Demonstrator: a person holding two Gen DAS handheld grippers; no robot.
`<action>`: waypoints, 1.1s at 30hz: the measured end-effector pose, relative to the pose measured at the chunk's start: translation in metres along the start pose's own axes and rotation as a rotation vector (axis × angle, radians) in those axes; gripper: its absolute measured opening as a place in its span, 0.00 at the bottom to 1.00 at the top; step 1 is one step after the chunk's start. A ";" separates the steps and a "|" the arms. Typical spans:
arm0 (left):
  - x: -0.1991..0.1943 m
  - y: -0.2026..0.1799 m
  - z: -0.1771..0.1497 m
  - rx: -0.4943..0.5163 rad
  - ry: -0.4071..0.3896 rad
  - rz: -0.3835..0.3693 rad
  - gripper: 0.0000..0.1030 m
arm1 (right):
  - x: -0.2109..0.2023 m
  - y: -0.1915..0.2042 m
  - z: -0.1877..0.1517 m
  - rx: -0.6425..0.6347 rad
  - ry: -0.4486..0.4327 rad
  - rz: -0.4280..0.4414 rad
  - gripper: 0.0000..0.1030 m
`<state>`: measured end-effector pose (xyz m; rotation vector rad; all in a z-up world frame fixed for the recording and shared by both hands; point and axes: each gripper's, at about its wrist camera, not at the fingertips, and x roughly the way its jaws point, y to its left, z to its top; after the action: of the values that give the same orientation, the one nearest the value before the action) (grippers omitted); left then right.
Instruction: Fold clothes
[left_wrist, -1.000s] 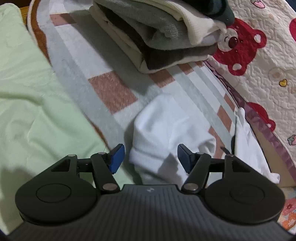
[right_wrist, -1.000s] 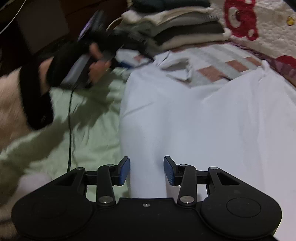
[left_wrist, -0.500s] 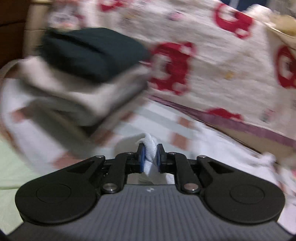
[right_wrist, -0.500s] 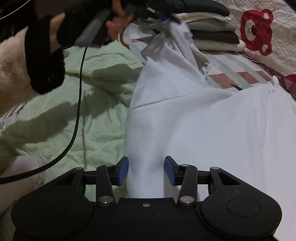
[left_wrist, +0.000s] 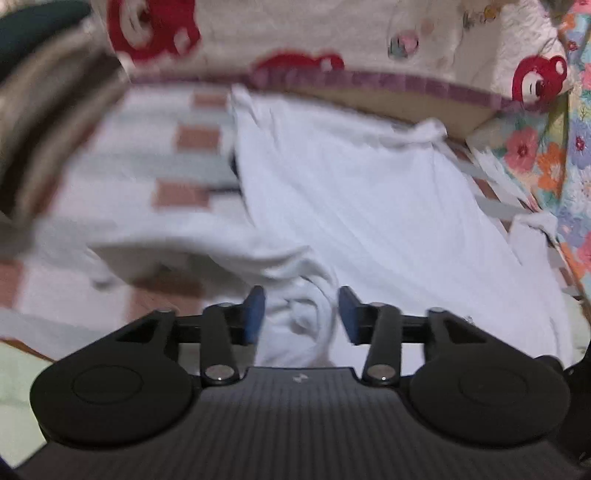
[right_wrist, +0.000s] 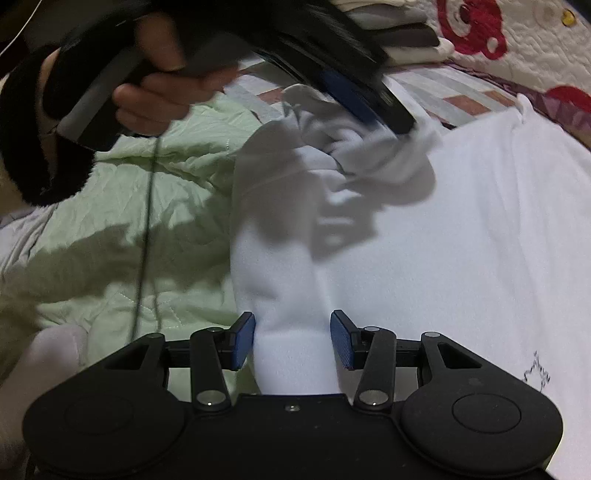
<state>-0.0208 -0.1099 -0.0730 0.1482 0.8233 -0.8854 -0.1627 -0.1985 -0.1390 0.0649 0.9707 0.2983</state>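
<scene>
White long-sleeved cotton garment lies spread flat on the bed, over the checked pink-and-grey blanket, body running toward the far edge where the cream quilt with red bears starts. One sleeve is bunched and laid across onto the body, which would fit a sleeve-in fold.

Our left gripper sits over that bunched sleeve end. Its blue fingers stand well apart with the crumpled cloth between them; we judge no pinch, since the cloth looks slack (left view is motion-blurred, so contact is hard to call). From the right wrist view, the left gripper comes in from the near-left, held by a hand in a black fuzzy cuff.

Our right gripper hovers low at the near edge of the garment, fingers wide apart, straddling a strip of the white cloth without clamping it. Probably placed there to steady or take the hem side.

Pale green quilted cover lies to the left of the garment. A stack of folded grey and cream clothes sits at the bed's far-left corner, likely the pile for finished pieces.
</scene>
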 end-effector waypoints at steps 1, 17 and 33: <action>0.001 -0.003 -0.002 0.013 0.016 -0.009 0.56 | -0.001 -0.002 -0.001 0.013 -0.001 0.004 0.49; 0.037 0.095 -0.038 -0.442 0.232 -0.304 0.63 | -0.020 -0.060 -0.035 0.427 -0.043 0.146 0.47; -0.002 0.059 -0.021 -0.420 0.072 -0.405 0.09 | -0.015 0.014 -0.003 0.031 -0.131 -0.091 0.55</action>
<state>0.0097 -0.0614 -0.0988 -0.3683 1.1102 -1.0662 -0.1763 -0.1892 -0.1255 0.0677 0.8454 0.1925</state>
